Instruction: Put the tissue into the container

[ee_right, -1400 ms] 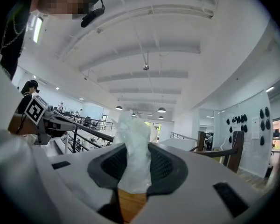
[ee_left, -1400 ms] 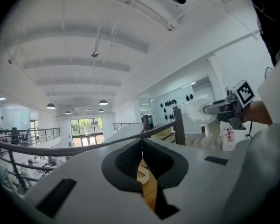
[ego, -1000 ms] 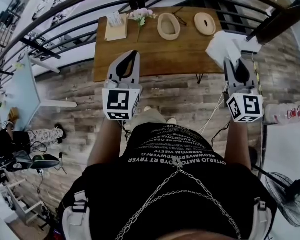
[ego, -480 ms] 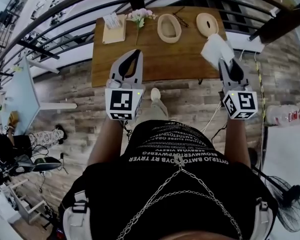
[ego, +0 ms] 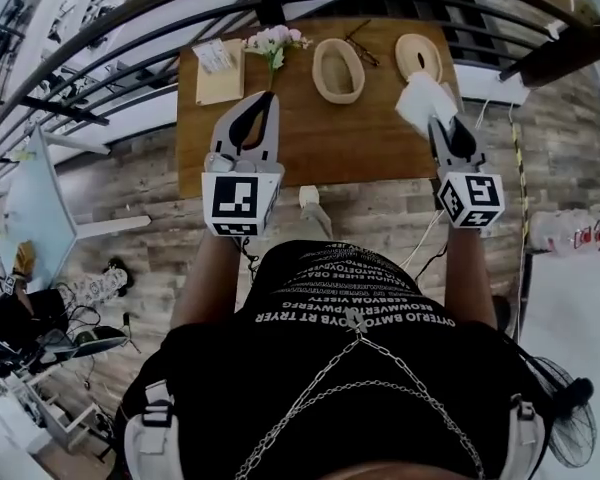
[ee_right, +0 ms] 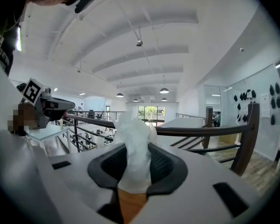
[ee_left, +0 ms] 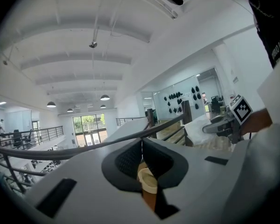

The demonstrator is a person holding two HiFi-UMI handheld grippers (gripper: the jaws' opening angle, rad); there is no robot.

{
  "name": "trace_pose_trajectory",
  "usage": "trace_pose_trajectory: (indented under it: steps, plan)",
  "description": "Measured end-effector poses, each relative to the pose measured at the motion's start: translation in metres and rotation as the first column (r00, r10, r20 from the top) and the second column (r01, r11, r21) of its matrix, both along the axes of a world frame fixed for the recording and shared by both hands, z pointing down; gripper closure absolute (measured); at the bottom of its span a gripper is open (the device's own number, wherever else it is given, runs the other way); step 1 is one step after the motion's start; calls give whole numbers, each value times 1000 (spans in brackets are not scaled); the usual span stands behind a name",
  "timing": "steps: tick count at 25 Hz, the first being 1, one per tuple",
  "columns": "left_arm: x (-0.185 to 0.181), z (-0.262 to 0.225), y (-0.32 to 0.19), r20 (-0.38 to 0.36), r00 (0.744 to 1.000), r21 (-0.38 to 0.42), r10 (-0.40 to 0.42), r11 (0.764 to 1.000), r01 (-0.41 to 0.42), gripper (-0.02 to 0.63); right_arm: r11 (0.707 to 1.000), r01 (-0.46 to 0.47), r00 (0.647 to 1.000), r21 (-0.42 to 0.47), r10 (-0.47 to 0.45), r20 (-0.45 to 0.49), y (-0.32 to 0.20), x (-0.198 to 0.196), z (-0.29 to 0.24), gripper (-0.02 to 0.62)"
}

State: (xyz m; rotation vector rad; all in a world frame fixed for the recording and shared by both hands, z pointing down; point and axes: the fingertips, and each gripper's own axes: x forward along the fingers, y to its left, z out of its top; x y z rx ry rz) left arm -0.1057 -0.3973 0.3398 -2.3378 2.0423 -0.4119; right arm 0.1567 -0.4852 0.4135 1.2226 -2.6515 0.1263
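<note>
My right gripper is shut on a crumpled white tissue and holds it over the right end of the wooden table. In the right gripper view the tissue stands up between the pads of that gripper. An oval woven container sits at the table's far middle. A second round woven piece lies just beyond the tissue. My left gripper hovers over the table's left middle, shut with nothing in it. Through the gap below its pads the oval container shows.
A tan pad with white paper, a sprig of pink flowers and a pair of glasses lie along the table's far edge. A black railing curves behind the table. A fan stands on the floor at the right.
Both grippers have moved forward over the table. The right one has carried the tissue from beyond the table's right corner to over its right end. The person has stepped closer.
</note>
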Motion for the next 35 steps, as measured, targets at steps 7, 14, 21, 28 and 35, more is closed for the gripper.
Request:
trace_pose_trajectory:
  steps: [7,14,21,28,35]
  plan:
    - [-43,18,-54,-2,1000,-27,-19,999,19,577,996,15,996,-93,-23,-89,-70,-47,73,479]
    - [-81,33,-86,6,999,-62,-35,997,35,577,964,50,979,-259,-98,-177,-118,-103,176,479]
    - [-117,59,-94,4,997,-127,-81,989,81,577,910,75,963,-407,-172,-208,-147,-155,259,479]
    - [-140,82,-82,0,992,-176,-123,977,121,577,866,75,934,-494,-234,-269,-159,-188,304,479]
    - [-149,89,-78,-12,992,-181,-125,976,120,577,841,47,920,-540,-247,-305,-156,-193,317,285]
